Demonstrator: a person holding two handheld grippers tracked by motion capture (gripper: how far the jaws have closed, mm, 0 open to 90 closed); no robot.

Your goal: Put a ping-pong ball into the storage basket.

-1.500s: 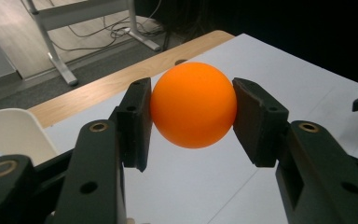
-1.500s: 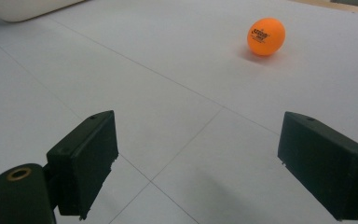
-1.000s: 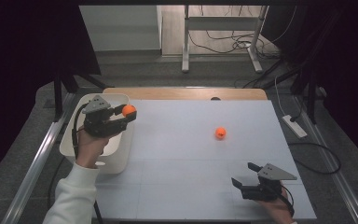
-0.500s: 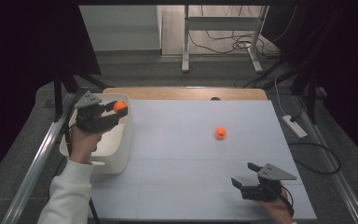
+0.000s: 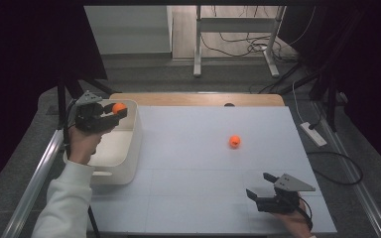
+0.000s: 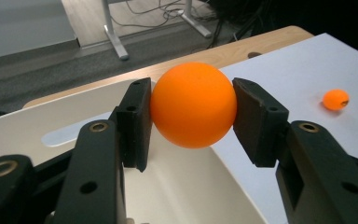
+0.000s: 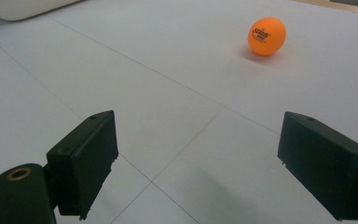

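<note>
- High view: I am holding my left claw over the white bin, which I am using as my landmark. It is pinching an orange ball above the bin's far end. A second orange ball is lying on the bench, well to the right of the bin. My right claw is resting low on the bench, farther from the bin than that ball and nearer to me.
- Left gripper view: my left claw is gripping the ball squarely, both pads pressing on its sides, with the bin's hollow lying below and behind it. The ball is hanging close to the bin's right-hand wall, so I am judging that a release here could strike the rim and bounce out onto the bench.
- Right gripper view: my right claw is standing wide open and holding nothing. The loose ball is sitting ahead of it, and a corner of the bin is showing beyond at the top left. A nudge from one pad could send the ball rolling off.
</note>
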